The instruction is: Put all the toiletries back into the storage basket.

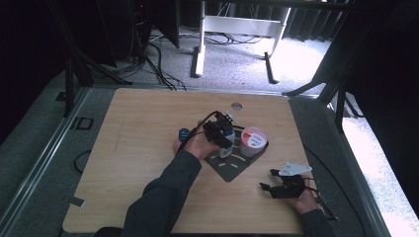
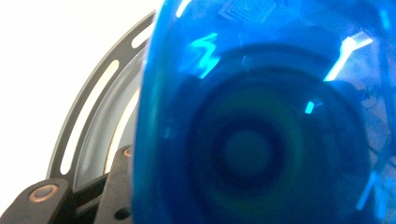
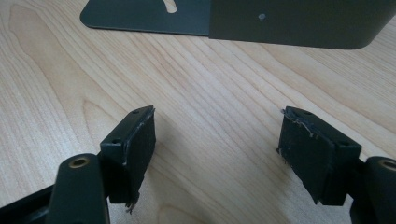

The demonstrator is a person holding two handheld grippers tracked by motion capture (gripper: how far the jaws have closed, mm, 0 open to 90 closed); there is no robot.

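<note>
Wooden tabletop (image 1: 138, 148) with carpet and cables behind it, pretty dim room around the edges. From the high view, the left gripper (image 1: 223, 132) is over the dark metal bracket (image 1: 228, 168) in the middle of the table, sitting right on what looks like a blue translucent bottle (image 1: 230, 134), just beside a round tub with a pink-and-white lid (image 1: 253, 138). A small blue cap (image 1: 184, 133) lies on the wood near the left hand. The right gripper (image 1: 286, 185) rests low on the table, well apart from all that, off the bracket's near corner.

Left gripper view: super close on the blue bottle (image 2: 261, 126), blurred, apparently looking at it end-on. It takes up the space where the jaws would be, with the slotted bracket edge (image 2: 88, 121) curving behind. My read is the jaws are clamped on the bottle, roughly half closed, though the pads themselves are hidden.

Right gripper view: both black pads (image 3: 135, 144) stand wide apart, nothing between them, only wood grain, with the bracket (image 3: 280, 21) ahead.

So I'd guess the current step is holding or seating the bottle on the bracket next to the tub. The next move probably needs a steady left grip while the idle right hand comes in, maybe for that cap.
</note>
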